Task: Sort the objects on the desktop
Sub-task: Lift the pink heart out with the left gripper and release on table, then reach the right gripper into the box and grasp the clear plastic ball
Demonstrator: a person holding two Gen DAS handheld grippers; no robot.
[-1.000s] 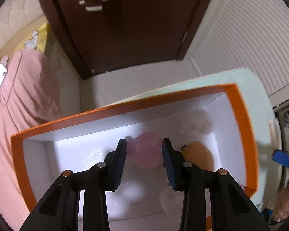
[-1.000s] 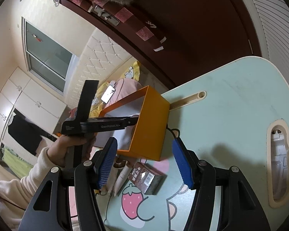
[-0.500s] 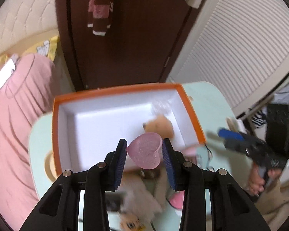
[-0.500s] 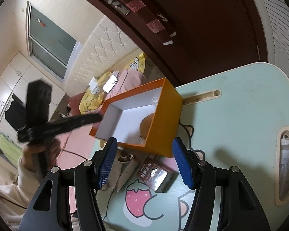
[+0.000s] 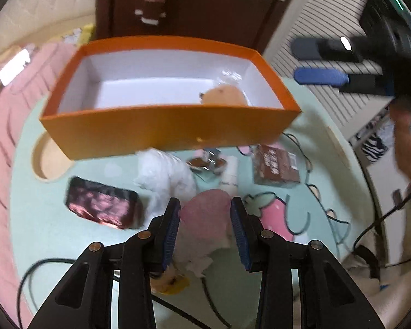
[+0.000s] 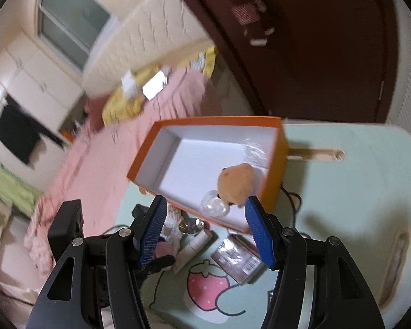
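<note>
My left gripper is shut on a pink heart-shaped object and holds it above the mint table, on the near side of the orange box. The box is white inside, and a tan plush toy lies at its right end. In the right wrist view my right gripper stands open and bare in front of the orange box, where the tan plush lies beside a clear plastic piece.
Loose on the table in front of the box lie a white fluffy toy, a shiny dark pink packet, a brown carton, a white tube and cables. A bed with a pink cover stands beyond the table.
My left gripper has drawn back from over the box to the near side of the table, still holding the pink heart. The right gripper has risen and turned toward the box.
</note>
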